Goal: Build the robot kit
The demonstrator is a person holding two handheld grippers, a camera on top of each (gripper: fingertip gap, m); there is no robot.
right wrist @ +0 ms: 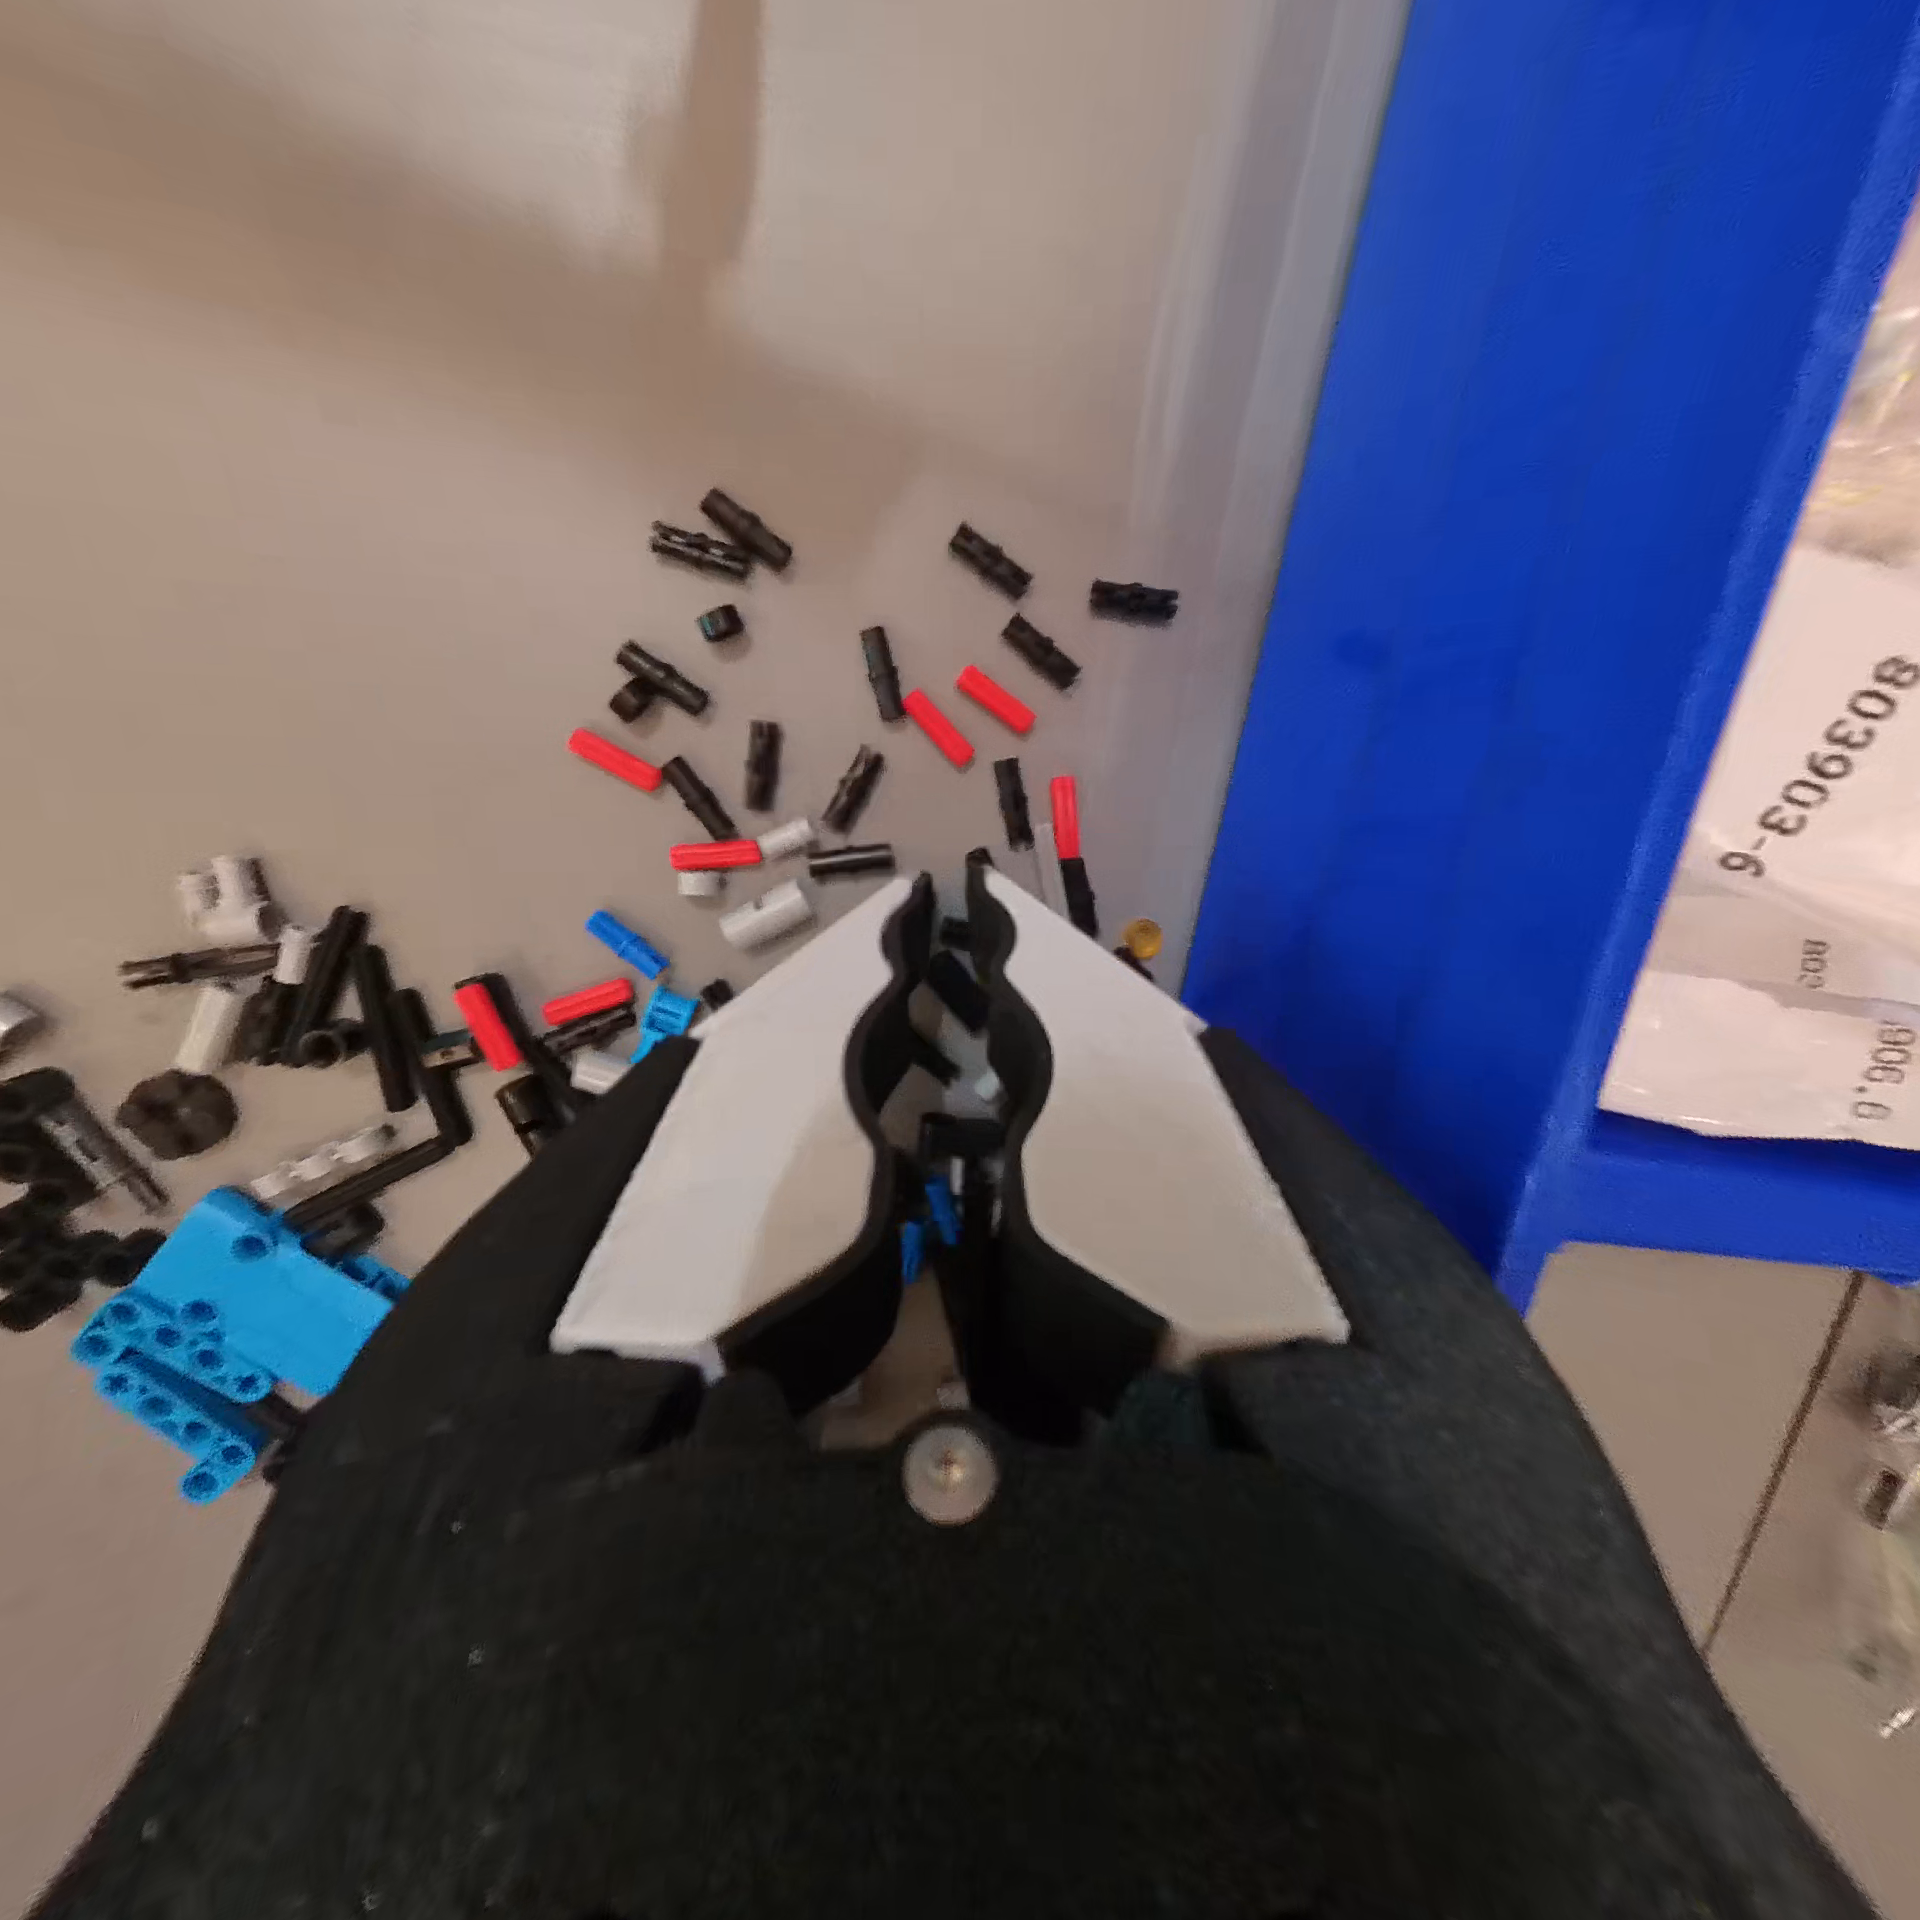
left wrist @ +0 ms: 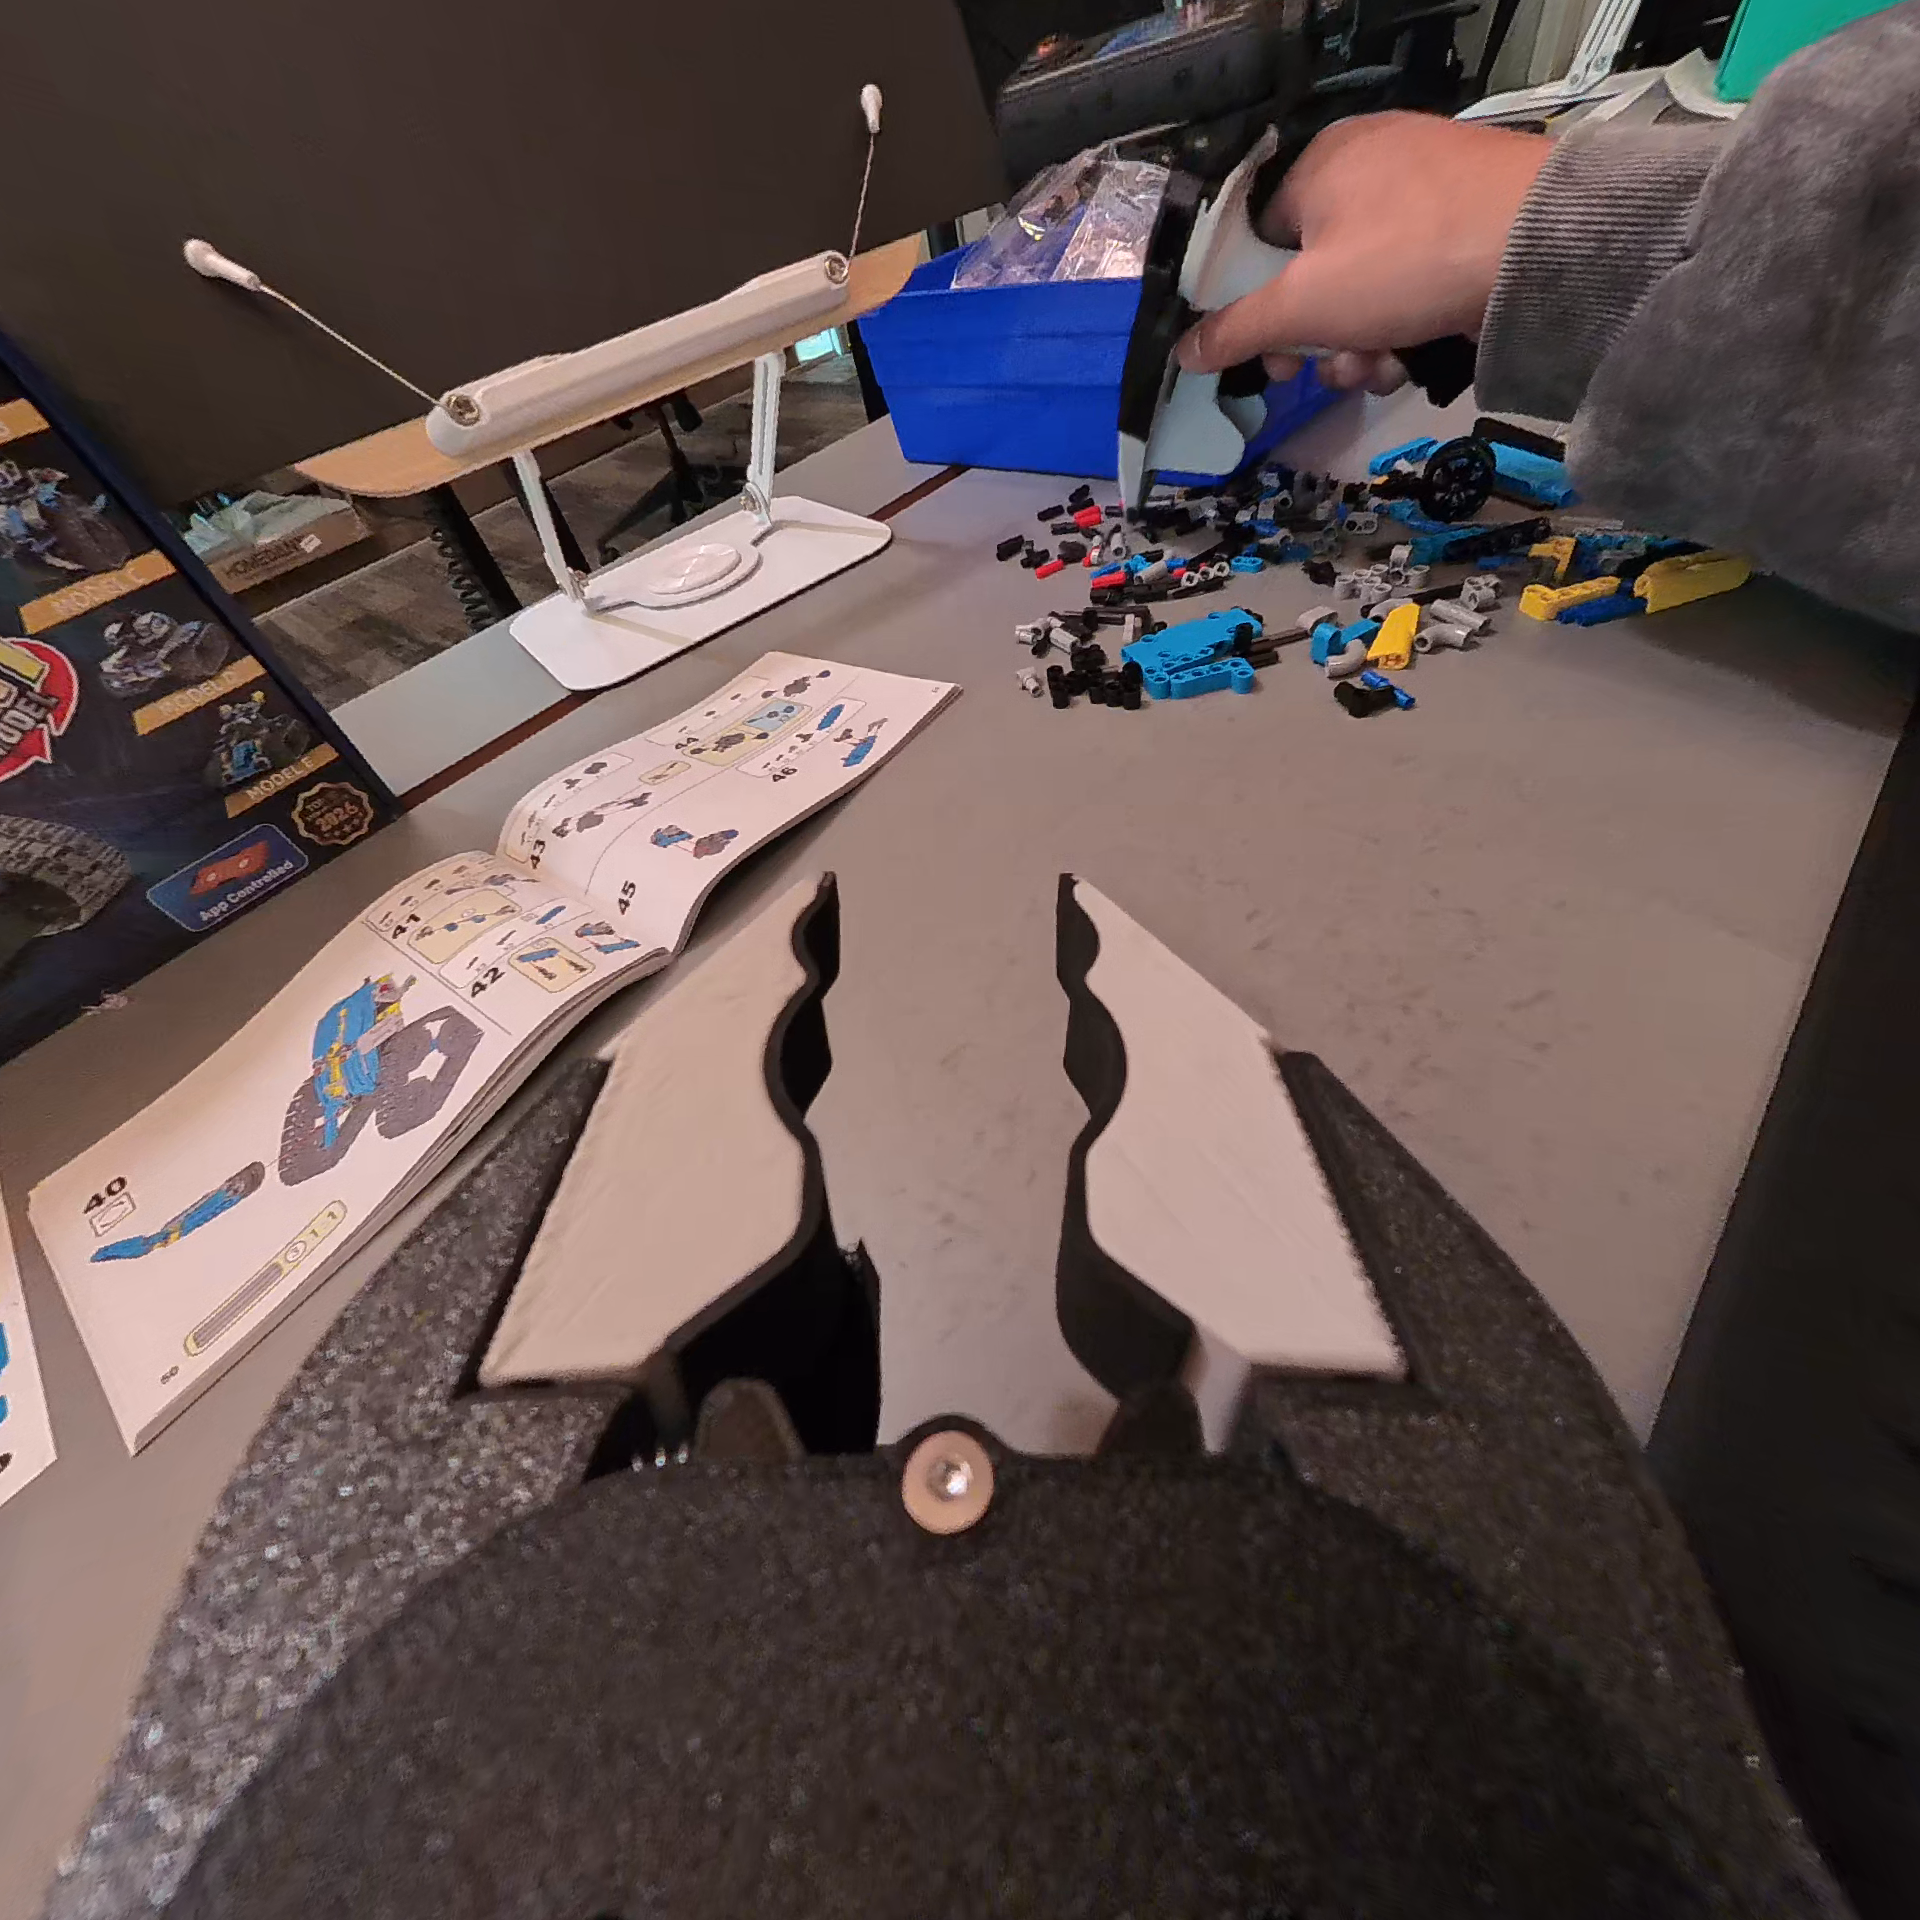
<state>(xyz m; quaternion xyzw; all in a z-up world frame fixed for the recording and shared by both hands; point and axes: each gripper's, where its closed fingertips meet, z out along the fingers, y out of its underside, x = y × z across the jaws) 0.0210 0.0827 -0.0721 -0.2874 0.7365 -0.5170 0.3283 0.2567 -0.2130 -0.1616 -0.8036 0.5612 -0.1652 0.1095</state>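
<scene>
Left gripper (left wrist: 945, 883) low over bare grey desk (left wrist: 1351, 987), just beside an open instruction booklet (left wrist: 499, 966); pale, wavy-edged fingers (left wrist: 686, 1122) spread wide, nothing between them. Right gripper (right wrist: 945, 888), held by a hand (left wrist: 1382, 239) in a fuzzy grey sleeve (left wrist: 1714, 260), tipped down into a scatter of small plastic pieces (left wrist: 1299, 582) close against a blue bin (right wrist: 1455, 520); fingers drawn almost together, only a narrow slit at the tips, and no telling whether a piece is pinched there. Around those tips: ribbed black pins (right wrist: 987, 561), smooth red pins (right wrist: 613, 758), short grey sleeves, a flat light-blue block with rows of holes (right wrist: 208, 1340). Nearly everything loose and unjoined; only a black wheel with blue parts (left wrist: 1455, 478) seemingly already put together, at the far edge of the scatter. Crinkled clear bag (right wrist: 1787, 779) inside the glossy bin. Beyond the booklet, a white folding stand (left wrist: 665, 332) and a dark printed box (left wrist: 125, 727).
</scene>
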